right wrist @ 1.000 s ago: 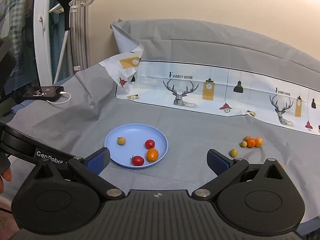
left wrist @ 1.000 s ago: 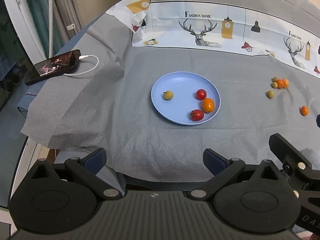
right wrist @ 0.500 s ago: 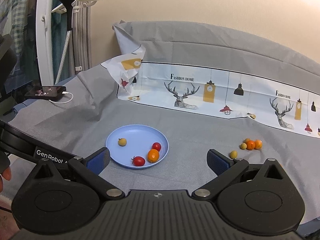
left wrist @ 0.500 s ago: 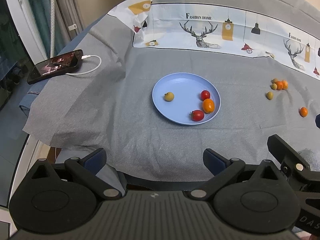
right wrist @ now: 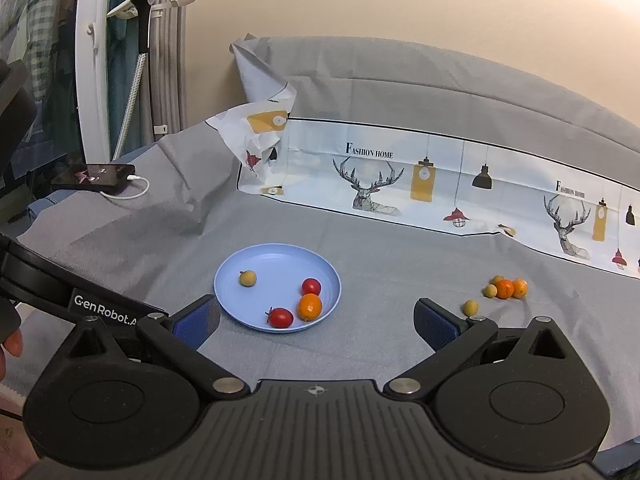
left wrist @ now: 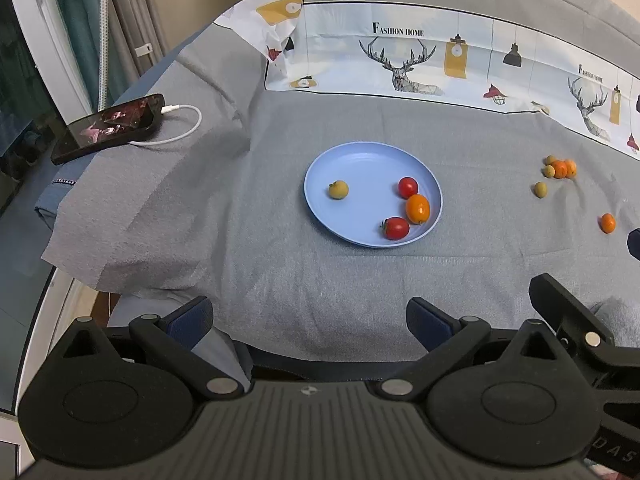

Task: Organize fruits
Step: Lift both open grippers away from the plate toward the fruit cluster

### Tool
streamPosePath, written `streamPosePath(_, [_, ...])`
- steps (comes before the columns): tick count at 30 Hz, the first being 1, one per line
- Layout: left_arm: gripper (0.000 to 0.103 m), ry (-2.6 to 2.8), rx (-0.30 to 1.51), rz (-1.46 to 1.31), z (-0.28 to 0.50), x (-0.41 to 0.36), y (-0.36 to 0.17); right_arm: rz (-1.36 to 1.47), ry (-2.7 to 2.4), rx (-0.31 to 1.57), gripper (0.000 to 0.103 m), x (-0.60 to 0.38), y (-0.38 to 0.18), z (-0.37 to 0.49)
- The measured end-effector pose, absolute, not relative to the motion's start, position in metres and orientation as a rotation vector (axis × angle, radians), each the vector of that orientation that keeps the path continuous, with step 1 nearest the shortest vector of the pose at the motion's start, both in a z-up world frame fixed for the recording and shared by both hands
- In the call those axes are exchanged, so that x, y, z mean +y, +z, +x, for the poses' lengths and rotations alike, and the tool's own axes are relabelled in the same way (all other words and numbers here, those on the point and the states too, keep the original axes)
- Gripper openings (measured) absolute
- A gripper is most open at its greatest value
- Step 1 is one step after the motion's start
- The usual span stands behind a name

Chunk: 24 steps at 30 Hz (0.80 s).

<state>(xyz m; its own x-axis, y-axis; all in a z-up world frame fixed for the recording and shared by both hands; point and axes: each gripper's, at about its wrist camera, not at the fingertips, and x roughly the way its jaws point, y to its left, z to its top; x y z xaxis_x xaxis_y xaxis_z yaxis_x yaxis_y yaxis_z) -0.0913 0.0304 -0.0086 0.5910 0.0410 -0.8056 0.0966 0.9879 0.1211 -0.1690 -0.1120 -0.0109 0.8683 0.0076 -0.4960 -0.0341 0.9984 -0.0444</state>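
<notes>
A blue plate sits mid-table on the grey cloth. It holds a yellow-green fruit, two red tomatoes and an orange kumquat. To the right on the cloth lie a cluster of orange and green fruits, a lone green fruit and a lone orange fruit. My left gripper is open and empty near the table's front edge. My right gripper is open and empty, just short of the plate.
A phone on a white charging cable lies at the far left edge. A printed deer sheet runs along the back. The right gripper's body shows at the lower right of the left wrist view.
Both grippers have shifted slightly; the scene has slid a little right and down in both views. No fruit has moved.
</notes>
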Motion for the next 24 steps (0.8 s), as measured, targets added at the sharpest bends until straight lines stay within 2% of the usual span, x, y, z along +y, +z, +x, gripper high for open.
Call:
streamPosePath(11, [0.103, -0.034, 0.973, 0.164, -0.081, 0.032, -0.017, -0.054, 0.027, 0.550, 0.102, -0.112, -0.017, -0.160])
streamPosePath(24, [0.103, -0.072, 1.018, 0.234, -0.055, -0.003, -0.030, 0.043, -0.067, 0.556, 0.102, -0.149, -0.033, -0.150])
